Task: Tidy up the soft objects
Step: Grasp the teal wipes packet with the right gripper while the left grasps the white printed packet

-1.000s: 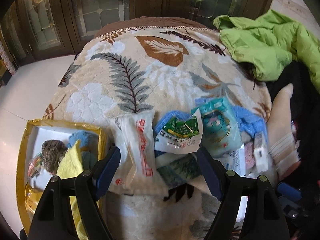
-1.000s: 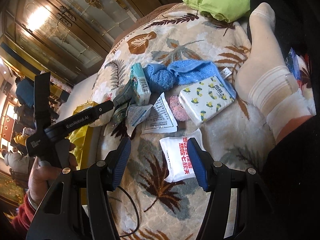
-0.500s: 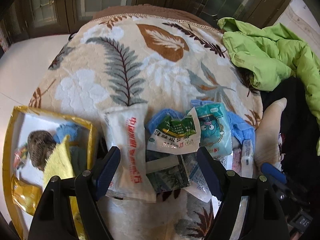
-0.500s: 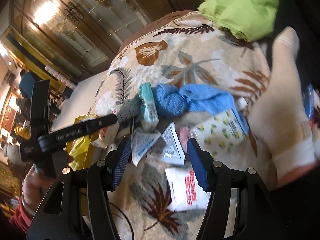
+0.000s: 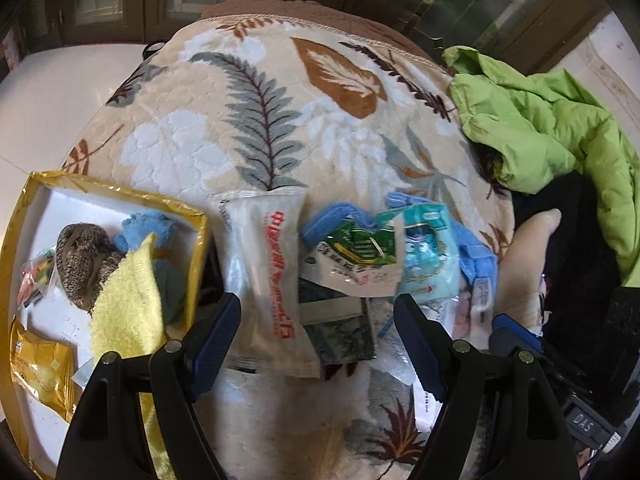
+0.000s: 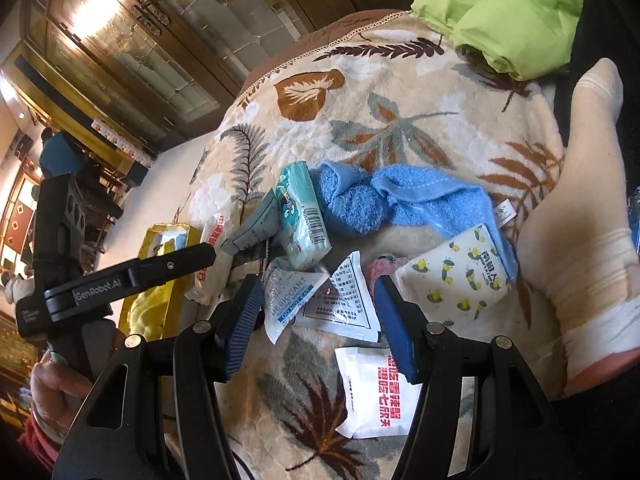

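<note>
A: What differs from a second ago?
B: The right hand-held gripper (image 6: 316,320) has slid from over the white sachet with red characters (image 6: 376,388) to over the clear "DESICCANT" packet (image 6: 290,300). Its jaws stand apart, empty.
A: And the left hand-held gripper (image 5: 318,340)?
B: Jaws wide, holding nothing, above the long white pouch with red print (image 5: 266,276), which lies on the leaf-patterned blanket (image 5: 248,120) just right of the gold-rimmed box (image 5: 198,240). Its side reads "GenRobot.AI".
A: The soft things?
B: A blue terry towel (image 6: 404,200) lies beyond the DESICCANT packet, touching a teal tissue pack (image 6: 302,212); a yellow cloth (image 5: 124,304) sits in the box.
</note>
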`<state>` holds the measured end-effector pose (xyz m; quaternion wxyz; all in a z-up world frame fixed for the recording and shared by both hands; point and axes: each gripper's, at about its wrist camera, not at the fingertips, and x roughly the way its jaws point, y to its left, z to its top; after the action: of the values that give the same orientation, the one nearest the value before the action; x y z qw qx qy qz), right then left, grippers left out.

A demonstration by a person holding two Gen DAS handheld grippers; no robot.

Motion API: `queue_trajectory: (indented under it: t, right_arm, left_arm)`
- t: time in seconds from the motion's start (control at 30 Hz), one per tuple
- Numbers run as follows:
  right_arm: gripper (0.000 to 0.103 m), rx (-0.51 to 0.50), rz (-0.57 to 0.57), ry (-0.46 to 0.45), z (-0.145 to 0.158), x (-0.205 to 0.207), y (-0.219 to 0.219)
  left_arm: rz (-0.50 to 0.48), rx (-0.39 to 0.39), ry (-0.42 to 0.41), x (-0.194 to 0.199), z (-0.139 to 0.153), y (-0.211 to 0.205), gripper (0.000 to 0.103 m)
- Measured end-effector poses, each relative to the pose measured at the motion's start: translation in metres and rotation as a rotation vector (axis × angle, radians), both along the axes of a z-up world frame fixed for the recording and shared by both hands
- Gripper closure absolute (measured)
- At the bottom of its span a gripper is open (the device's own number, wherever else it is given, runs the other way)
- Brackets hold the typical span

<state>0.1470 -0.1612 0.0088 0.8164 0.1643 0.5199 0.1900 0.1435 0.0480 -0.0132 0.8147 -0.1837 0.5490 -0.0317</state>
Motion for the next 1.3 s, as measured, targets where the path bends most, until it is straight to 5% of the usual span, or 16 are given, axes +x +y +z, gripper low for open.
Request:
queue_trajectory:
  t: [0.3,0.53,0.67,0.73,0.87,1.3]
  right_arm:
    - [0.044,-0.025,0.037,-0.043,0.005,0.018,0.015]
    - [0.044,-0.216,0.151,-0.124,0.003,0.043,0.049]
    - [0.044,-0.242,0.173,-0.116,-0.005,0.056,0.057]
    - [0.048,-0.256,0.180,-0.106,-0.011,0.060,0.059]
    - [0.081,-0.267,0.195,-0.106,-0.017,0.062,0.063]
    - [0.092,-0.226,0.218,-0.112,-0.019,0.036,0.056]
  left_arm:
    - [0.037,-0.011,0.047,0.010,-0.013,0.005,0.024]
    - [0.022,-0.047,0.051,0.019,-0.012,0.005,0.024]
    - [0.012,-0.048,0.067,0.022,-0.014,0.002,0.024]
    - [0.015,-0.048,0.073,0.024,-0.016,0.003,0.024]
    - [0.026,-0.068,0.081,0.027,-0.017,0.003,0.024]
    - [0.044,-0.086,0.100,0.018,-0.018,0.012,0.024]
